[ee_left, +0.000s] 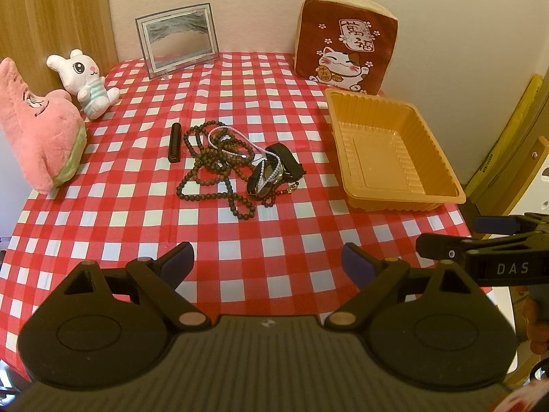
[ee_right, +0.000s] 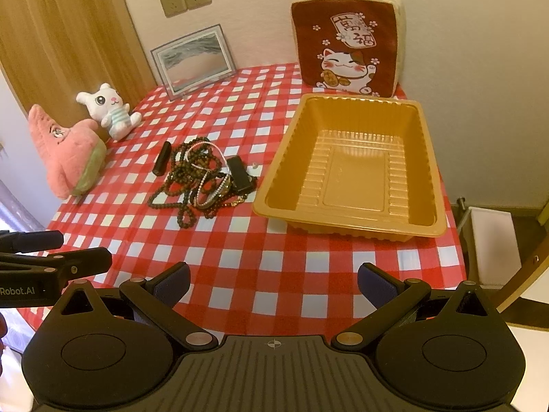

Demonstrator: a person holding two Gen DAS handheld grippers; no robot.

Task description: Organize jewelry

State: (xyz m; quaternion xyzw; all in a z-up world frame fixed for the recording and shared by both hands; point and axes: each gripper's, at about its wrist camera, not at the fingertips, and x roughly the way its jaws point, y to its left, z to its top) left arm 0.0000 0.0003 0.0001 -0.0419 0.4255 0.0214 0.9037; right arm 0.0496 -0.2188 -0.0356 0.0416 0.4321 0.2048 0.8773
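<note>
A tangled pile of jewelry lies mid-table: dark wooden bead strands (ee_left: 209,168) (ee_right: 178,185), a white pearl string (ee_left: 267,171) (ee_right: 206,185) and a black-strapped watch (ee_left: 284,164) (ee_right: 240,171). A small black tube (ee_left: 174,141) (ee_right: 162,158) lies just left of the pile. An empty orange plastic tray (ee_left: 442,158) (ee_right: 429,158) stands to the right. My left gripper (ee_left: 267,261) is open and empty, near the table's front edge, well short of the pile. My right gripper (ee_right: 272,281) is open and empty, in front of the tray.
A red-and-white checked cloth (ee_left: 240,240) (ee_right: 260,261) covers the table. A pink star plush (ee_left: 41,127) (ee_right: 65,151) and a white rabbit plush (ee_left: 85,79) (ee_right: 109,110) sit at the left. A picture frame (ee_left: 176,37) (ee_right: 195,58) and a lucky-cat cushion (ee_left: 343,48) (ee_right: 346,44) lean on the back wall.
</note>
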